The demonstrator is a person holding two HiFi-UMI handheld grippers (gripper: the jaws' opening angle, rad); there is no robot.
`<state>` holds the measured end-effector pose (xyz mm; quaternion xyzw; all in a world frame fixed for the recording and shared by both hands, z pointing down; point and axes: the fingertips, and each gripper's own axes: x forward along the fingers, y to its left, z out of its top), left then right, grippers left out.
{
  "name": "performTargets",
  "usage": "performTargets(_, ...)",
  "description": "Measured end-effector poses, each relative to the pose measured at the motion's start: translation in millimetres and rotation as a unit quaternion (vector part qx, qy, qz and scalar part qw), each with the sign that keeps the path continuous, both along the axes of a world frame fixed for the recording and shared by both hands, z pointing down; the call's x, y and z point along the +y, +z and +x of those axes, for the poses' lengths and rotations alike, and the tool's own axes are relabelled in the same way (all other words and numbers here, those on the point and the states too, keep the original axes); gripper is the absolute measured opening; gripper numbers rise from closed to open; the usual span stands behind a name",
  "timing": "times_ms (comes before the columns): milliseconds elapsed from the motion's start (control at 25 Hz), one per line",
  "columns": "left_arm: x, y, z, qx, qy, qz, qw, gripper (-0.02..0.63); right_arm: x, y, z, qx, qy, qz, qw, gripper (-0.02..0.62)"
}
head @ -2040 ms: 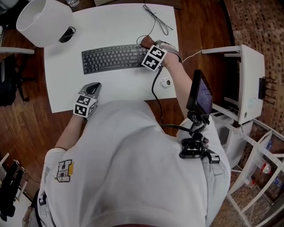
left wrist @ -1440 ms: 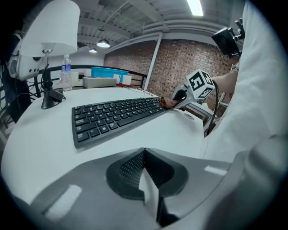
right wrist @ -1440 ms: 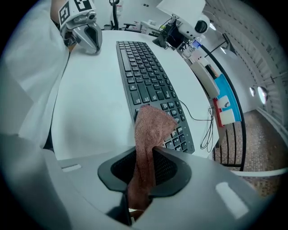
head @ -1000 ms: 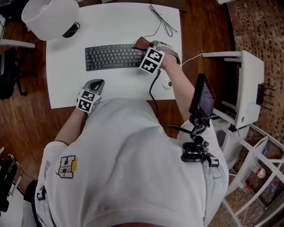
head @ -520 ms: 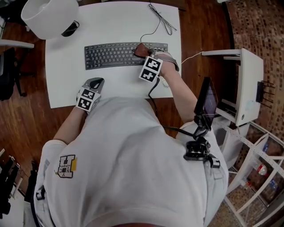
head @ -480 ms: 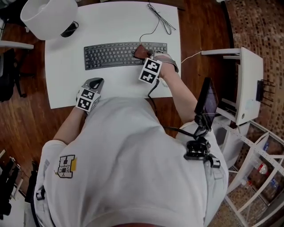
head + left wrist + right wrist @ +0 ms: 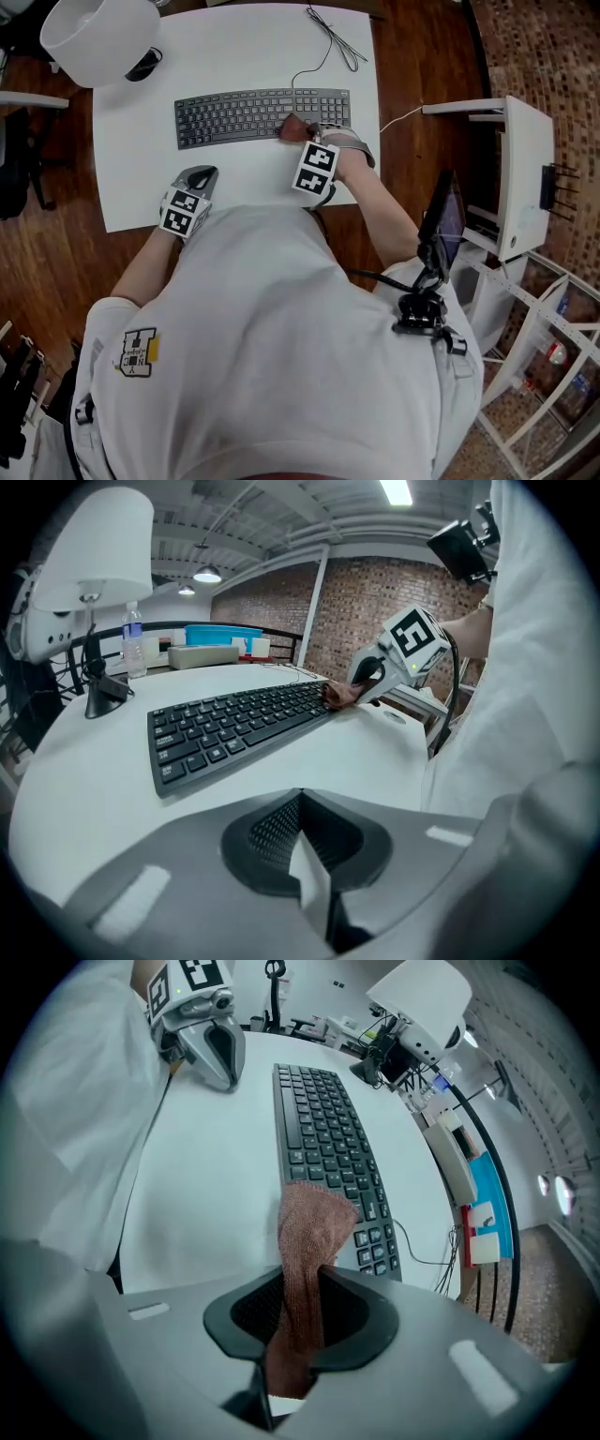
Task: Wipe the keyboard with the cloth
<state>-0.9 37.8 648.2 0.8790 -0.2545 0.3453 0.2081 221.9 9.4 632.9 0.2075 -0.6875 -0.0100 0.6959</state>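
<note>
A black keyboard (image 7: 234,117) lies across the white table (image 7: 131,192). My right gripper (image 7: 302,139) points steeply down at the keyboard's near edge, right of its middle. It is shut on a reddish-brown cloth (image 7: 294,129). In the right gripper view the cloth (image 7: 313,1232) hangs out between the jaws, and its end rests on the keyboard (image 7: 323,1138) edge. My left gripper (image 7: 199,178) rests near the table's front left, shut with nothing in it. From the left gripper view the keyboard (image 7: 239,728), the cloth (image 7: 339,694) and the right gripper's body show ahead.
A white lamp shade (image 7: 97,39) stands at the table's back left. A thin black cable (image 7: 330,39) runs from the keyboard to the back edge. A small round disc (image 7: 389,716) lies near the front right edge. A white side unit (image 7: 525,178) stands to the right.
My right gripper has dragged the cloth across the keyboard's right part, from its far edge to its near edge. The left gripper has stayed put.
</note>
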Motion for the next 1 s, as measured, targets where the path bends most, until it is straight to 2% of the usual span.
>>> performTargets(120, 0, 0, 0, -0.002, -0.002, 0.000, 1.0000, 0.000, -32, -12, -1, -0.014, 0.011, 0.018, 1.000, 0.081)
performTargets(280, -4, 6, 0, -0.005, -0.005, -0.001, 1.0000, 0.000, -95, -20, -8, -0.007, 0.006, 0.056, 0.998, 0.081)
performTargets(440, -4, 5, 0, -0.008, -0.009, -0.001, 0.9999, 0.000, -123, -12, -18, 0.007, -0.008, 0.055, 0.998, 0.081)
performTargets(680, -5, 6, -2, -0.008, -0.007, 0.000, 0.9999, 0.000, -98, -3, -24, 0.008, -0.012, 0.036, 0.999, 0.081)
performTargets(1000, -1, -1, -2, -0.008, 0.001, 0.005, 1.0000, 0.000, -26, -2, -33, 0.005, -0.028, 0.016, 0.999, 0.081)
